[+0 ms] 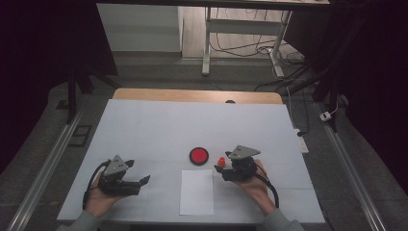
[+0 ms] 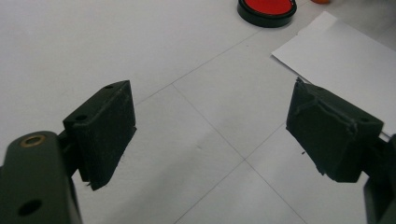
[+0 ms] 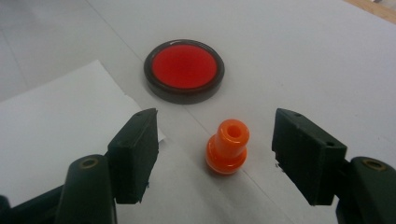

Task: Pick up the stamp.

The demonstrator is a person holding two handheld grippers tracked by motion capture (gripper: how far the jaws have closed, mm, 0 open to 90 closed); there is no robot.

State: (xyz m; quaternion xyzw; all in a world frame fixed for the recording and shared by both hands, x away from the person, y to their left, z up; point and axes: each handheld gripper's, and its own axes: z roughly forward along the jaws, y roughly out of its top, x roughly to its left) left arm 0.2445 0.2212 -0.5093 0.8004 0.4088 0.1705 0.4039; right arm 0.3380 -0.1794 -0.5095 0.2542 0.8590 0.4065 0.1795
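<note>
Step in hand: I judge this as the approach to a grasp. My right gripper [image 3: 215, 156] stands low over the tabletop [image 1: 144, 130] with its jaws wide apart, and the small orange stamp [image 3: 227, 148] stands upright between them, touching neither pad. In the high view the stamp [image 1: 221, 161] sits just left of the right gripper [image 1: 226, 173], near the round red ink pad [image 1: 198, 156], which lies just beyond it. The ink pad [image 3: 184, 70] is open, its red face up in a dark rim. A white sheet of paper [image 1: 197, 191] lies flat in front of the ink pad, between my two hands.

My left gripper [image 2: 210, 135] rests apart on the left side of the tabletop, jaws wide and holding nothing; the corner of the paper [image 2: 345, 51] and the ink pad [image 2: 267, 9] lie ahead of it.

Next move, as I judge it: bring the right jaws in squarely on the stamp's narrow neck. It is small, smooth and likely to tip or squirt out if only one pad meets it first.

Surface: a white covering marked with faint lines, over a wooden top whose far edge shows. Room: dim, with a grey floor, table legs and loose cables beyond, and metal rails along both sides.
</note>
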